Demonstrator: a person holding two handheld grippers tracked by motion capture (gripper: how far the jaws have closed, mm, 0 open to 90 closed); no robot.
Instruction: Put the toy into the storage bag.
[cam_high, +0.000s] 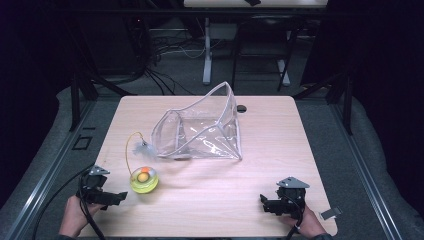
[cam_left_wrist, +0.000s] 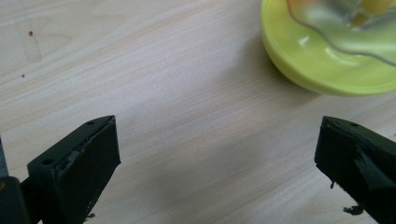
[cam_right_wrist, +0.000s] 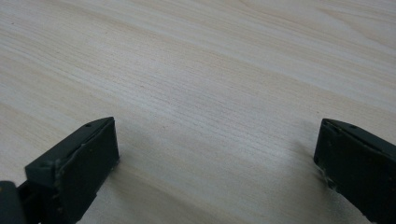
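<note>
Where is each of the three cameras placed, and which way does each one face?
High view: above the person's side, looking forward and down on the table; both hands, left gripper, right gripper.
Left gripper view: rides that gripper, facing the yellow toy; open fingers.
Right gripper view: faces bare tabletop; open fingers.
Shared: the toy, in high and left gripper views.

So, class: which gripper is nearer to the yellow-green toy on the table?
Left. The left gripper sits just beside the yellow-green toy, fingers open toward it, not touching. The right gripper rests far across the table, at the near right.
</note>
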